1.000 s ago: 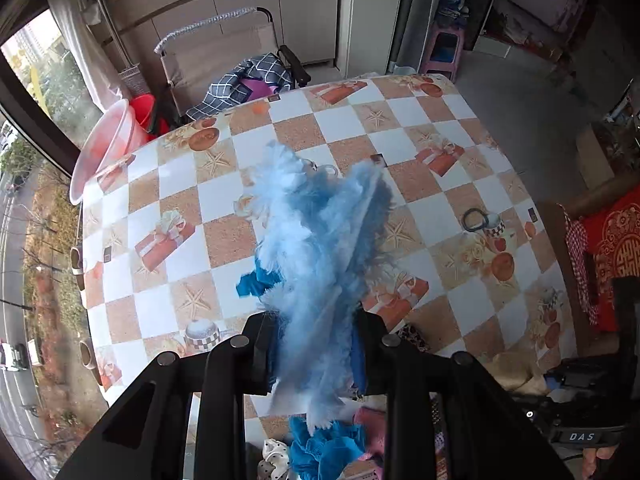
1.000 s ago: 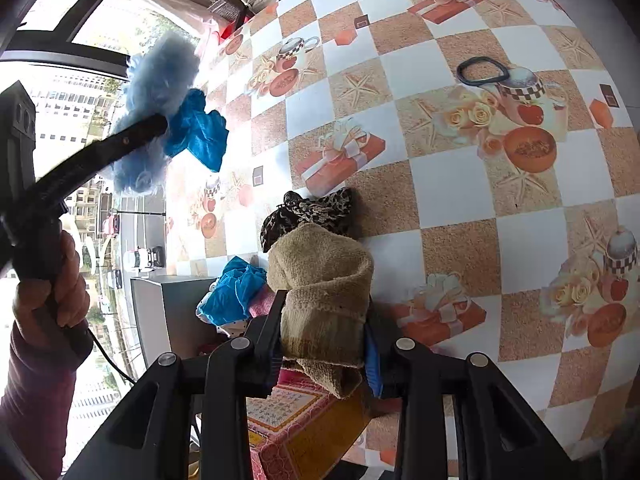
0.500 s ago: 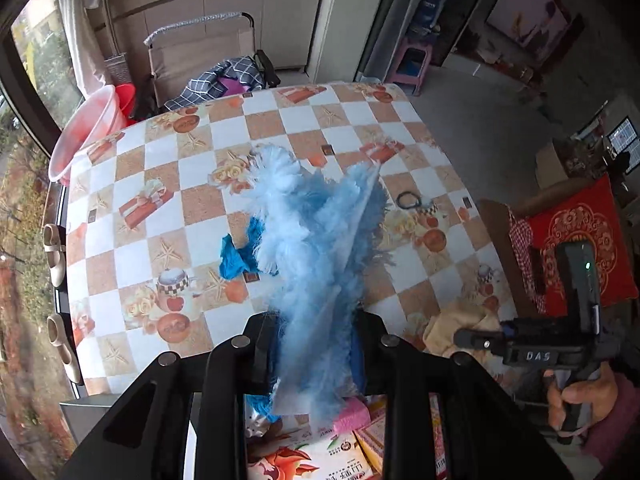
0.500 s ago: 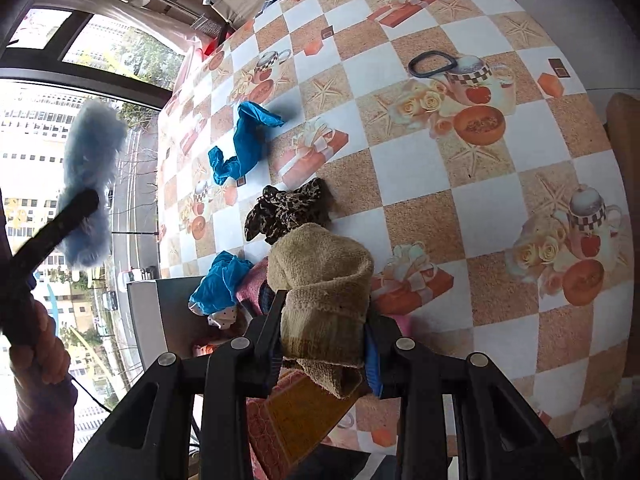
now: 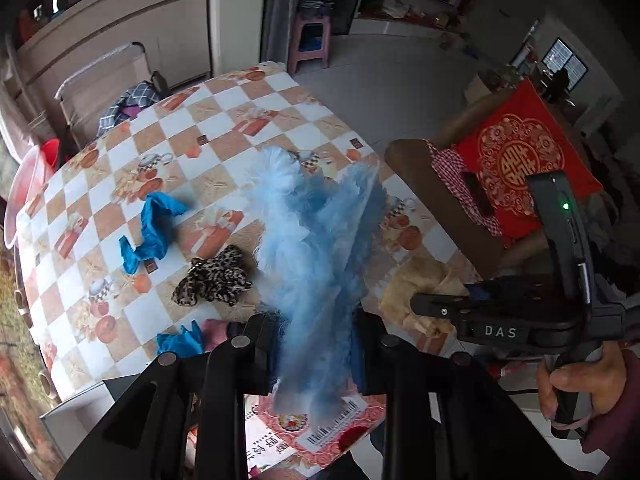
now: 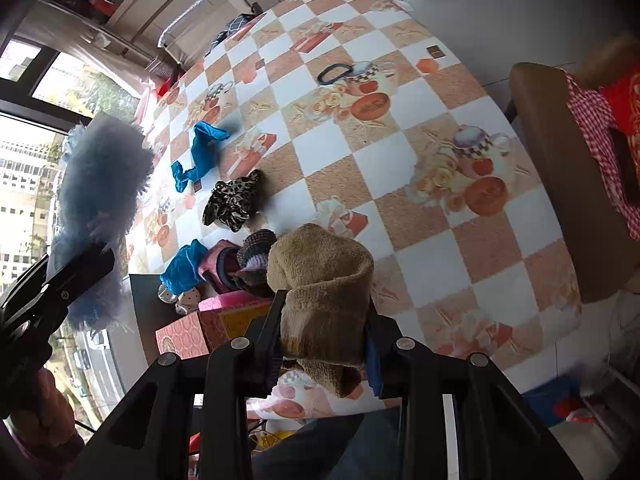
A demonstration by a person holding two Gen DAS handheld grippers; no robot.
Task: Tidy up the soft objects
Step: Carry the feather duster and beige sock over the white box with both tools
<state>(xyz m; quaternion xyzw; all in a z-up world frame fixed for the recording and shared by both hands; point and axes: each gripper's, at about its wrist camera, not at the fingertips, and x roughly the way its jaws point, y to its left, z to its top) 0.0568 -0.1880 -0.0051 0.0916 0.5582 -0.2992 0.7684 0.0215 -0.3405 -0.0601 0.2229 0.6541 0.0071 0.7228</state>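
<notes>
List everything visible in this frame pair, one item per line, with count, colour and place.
fluffy item: one, light blue, held in left claw
knitted sock: one, tan, held in right claw
cloth strip: one, bright blue, lying on table
scrunchie: one, leopard print, on table beside the strip
hair tie: one, black, far part of table
soft pile: blue, pink and purple pieces, table's near edge
cushion: one, red, on chair
hand: gripping right claw handle
</notes>
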